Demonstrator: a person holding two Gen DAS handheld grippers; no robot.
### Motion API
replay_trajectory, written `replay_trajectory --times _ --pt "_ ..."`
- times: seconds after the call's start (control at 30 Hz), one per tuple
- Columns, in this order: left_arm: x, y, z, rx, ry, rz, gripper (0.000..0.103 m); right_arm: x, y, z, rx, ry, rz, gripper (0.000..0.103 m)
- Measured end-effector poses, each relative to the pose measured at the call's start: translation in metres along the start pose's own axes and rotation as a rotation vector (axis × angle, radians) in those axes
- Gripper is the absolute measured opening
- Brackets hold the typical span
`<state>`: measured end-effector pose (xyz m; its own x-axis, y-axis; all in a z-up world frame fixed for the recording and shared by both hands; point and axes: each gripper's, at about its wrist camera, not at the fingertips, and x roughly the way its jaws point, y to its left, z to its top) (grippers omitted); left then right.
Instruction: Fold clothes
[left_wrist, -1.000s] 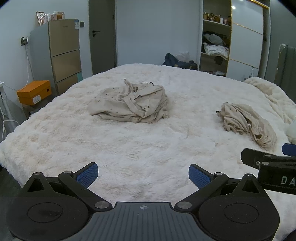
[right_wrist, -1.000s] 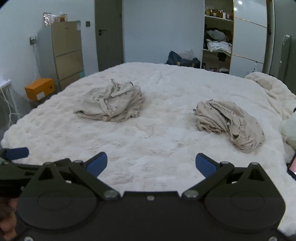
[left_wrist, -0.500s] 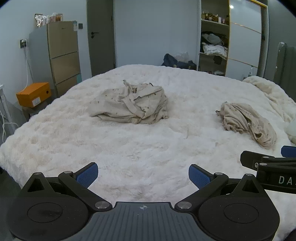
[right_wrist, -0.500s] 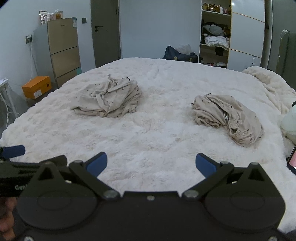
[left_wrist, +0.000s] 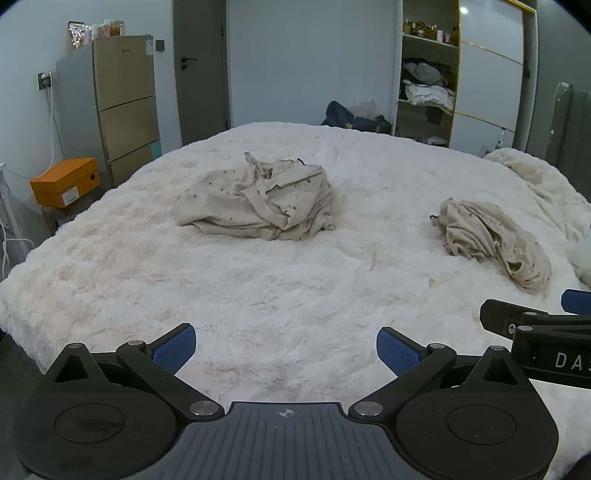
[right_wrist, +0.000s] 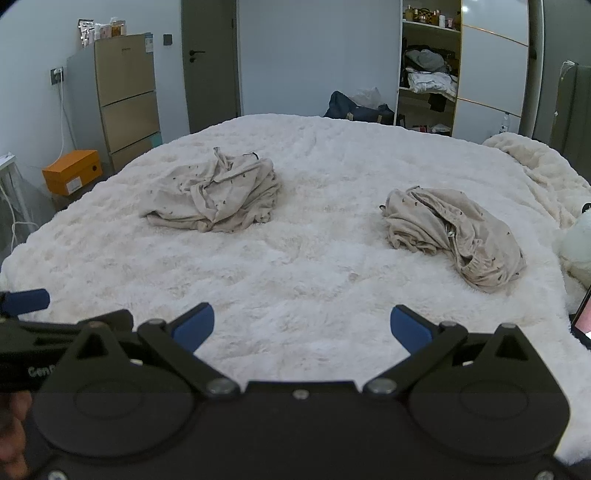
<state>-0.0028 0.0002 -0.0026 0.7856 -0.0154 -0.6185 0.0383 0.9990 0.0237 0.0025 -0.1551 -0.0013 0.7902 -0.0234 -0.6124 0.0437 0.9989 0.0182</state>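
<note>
Both claws (left_wrist: 286, 349) (right_wrist: 301, 326) spread empty, crumpled clothes (left_wrist: 258, 197) (right_wrist: 452, 230) well ahead.

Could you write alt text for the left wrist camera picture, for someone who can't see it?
Two crumpled beige garments, one mid-bed and one to the right, lie unfolded on a fluffy white bed. The left gripper hangs open and empty over the near edge.

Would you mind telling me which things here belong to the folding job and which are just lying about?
For the job: left garment, right garment, left gripper, right gripper.
Lying about: orange box, dark bag, plush toy.
</note>
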Motion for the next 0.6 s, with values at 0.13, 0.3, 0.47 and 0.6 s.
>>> replay_trajectory --times 0.13,0.3,0.47,0.6 --pt "0.002 -0.002 -0.001 0.013 -0.01 0.008 0.103 0.002 0.0 -0.003 -0.002 0.0 -0.002 0.103" --pt "0.003 -0.006 -0.003 0.051 -0.039 0.019 0.103 0.008 -0.007 -0.008 0.045 0.013 0.051 0.103" --pt "0.003 -0.017 -0.011 0.103 -0.035 -0.04 0.103 -0.002 -0.021 -0.017 0.078 -0.04 0.037 0.103" --pt "-0.003 -0.025 -0.014 0.077 -0.038 -0.065 0.103 -0.017 -0.032 -0.024 0.116 -0.075 0.03 0.103"
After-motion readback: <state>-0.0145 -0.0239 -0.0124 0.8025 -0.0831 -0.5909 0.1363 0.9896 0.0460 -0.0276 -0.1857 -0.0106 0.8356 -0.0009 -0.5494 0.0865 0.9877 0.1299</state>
